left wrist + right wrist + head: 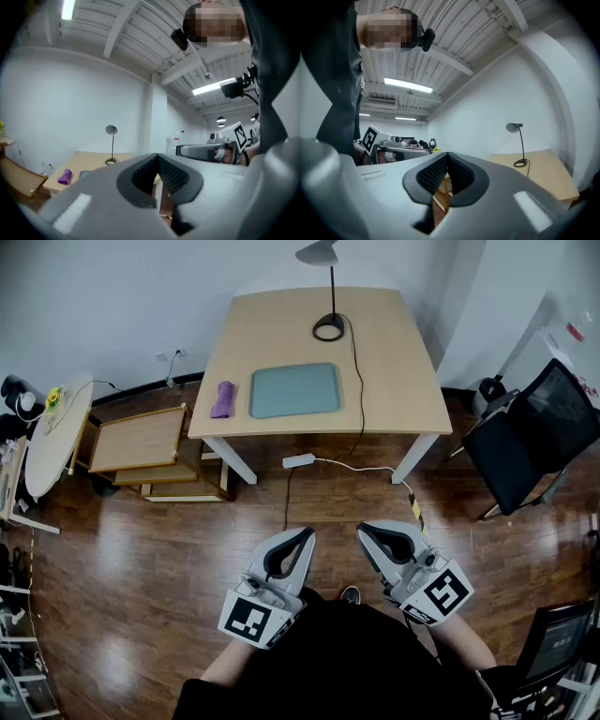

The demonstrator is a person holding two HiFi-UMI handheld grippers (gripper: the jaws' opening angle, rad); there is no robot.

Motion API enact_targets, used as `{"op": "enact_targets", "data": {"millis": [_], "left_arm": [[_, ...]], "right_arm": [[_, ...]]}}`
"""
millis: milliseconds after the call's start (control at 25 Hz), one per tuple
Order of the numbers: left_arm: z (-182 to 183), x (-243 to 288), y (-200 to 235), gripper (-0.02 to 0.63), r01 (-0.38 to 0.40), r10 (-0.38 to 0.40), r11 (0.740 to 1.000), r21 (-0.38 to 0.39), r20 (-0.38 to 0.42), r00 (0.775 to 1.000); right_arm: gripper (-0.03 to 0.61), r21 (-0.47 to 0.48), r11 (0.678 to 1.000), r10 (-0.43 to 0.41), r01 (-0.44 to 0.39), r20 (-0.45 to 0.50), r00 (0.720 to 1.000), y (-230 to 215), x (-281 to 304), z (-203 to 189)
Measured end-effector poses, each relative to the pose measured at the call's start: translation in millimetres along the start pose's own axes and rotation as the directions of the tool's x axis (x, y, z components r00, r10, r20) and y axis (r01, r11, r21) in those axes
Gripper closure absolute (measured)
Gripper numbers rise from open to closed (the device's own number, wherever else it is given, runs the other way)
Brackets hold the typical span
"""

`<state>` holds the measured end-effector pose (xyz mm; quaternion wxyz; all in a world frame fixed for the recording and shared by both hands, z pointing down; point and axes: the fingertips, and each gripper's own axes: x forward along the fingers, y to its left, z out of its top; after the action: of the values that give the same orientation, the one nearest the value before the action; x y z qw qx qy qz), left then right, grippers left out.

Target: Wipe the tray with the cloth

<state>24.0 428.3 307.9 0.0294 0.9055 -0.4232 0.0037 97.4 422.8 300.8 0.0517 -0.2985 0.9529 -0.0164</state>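
A blue-grey tray lies flat on the light wooden table at the far side of the room. The purple cloth sits crumpled just left of the tray, and shows small in the left gripper view as the cloth. Both grippers are held low in front of the person, over the wooden floor and well short of the table. My left gripper is shut and empty, its tips meeting. My right gripper is likewise shut with nothing in it.
A black-based desk lamp stands behind the tray, its cable running down to a power strip on the floor. A low wooden shelf and a round white table stand left. Black chairs stand right.
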Motion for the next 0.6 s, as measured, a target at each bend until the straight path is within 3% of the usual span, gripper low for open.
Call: {"op": "enact_targets", "data": {"millis": [120, 200, 320, 400, 480, 560, 600], "left_arm": [[-2.9, 15.9, 0.3, 0.586, 0.001, 0.0, 0.999, 0.039, -0.023, 1.0], [-10.4, 27.1, 11.0, 0.526, -0.003, 0.005, 0.999, 0.044, -0.046, 0.999], [-24.7, 46.2, 46.8, 0.473, -0.041, 0.041, 0.999, 0.015, -0.06, 0.997], [-28.0, 62.9, 85.5, 0.469, -0.08, 0.079, 0.997, -0.004, -0.045, 0.996], [-35.5, 80.2, 137.8, 0.476, -0.138, 0.137, 0.99, -0.013, -0.042, 0.99], [-53.8, 98.4, 198.5, 0.592, -0.196, 0.194, 0.98, -0.032, -0.075, 0.978], [-65.0, 109.2, 228.8, 0.592, -0.212, 0.207, 0.976, -0.051, -0.099, 0.973]], "right_arm": [[0.575, 0.001, 0.999, -0.035, 0.035, -0.004, 0.999, -20.1, -2.7, -5.2], [0.572, -0.012, 0.998, -0.058, 0.058, -0.021, 0.998, -35.0, 2.8, -13.5], [0.454, -0.002, 0.997, -0.075, 0.075, -0.066, 0.995, -62.4, 23.9, -36.2], [0.442, 0.003, 0.996, -0.087, 0.087, -0.089, 0.992, -84.6, 47.5, -50.1], [0.451, 0.001, 0.994, -0.108, 0.108, -0.111, 0.988, -110.9, 75.6, -61.0], [0.561, -0.004, 0.989, -0.145, 0.146, -0.147, 0.978, -142.7, 106.1, -72.5], [0.561, -0.011, 0.985, -0.173, 0.173, -0.165, 0.971, -162.0, 121.3, -78.6]]}}
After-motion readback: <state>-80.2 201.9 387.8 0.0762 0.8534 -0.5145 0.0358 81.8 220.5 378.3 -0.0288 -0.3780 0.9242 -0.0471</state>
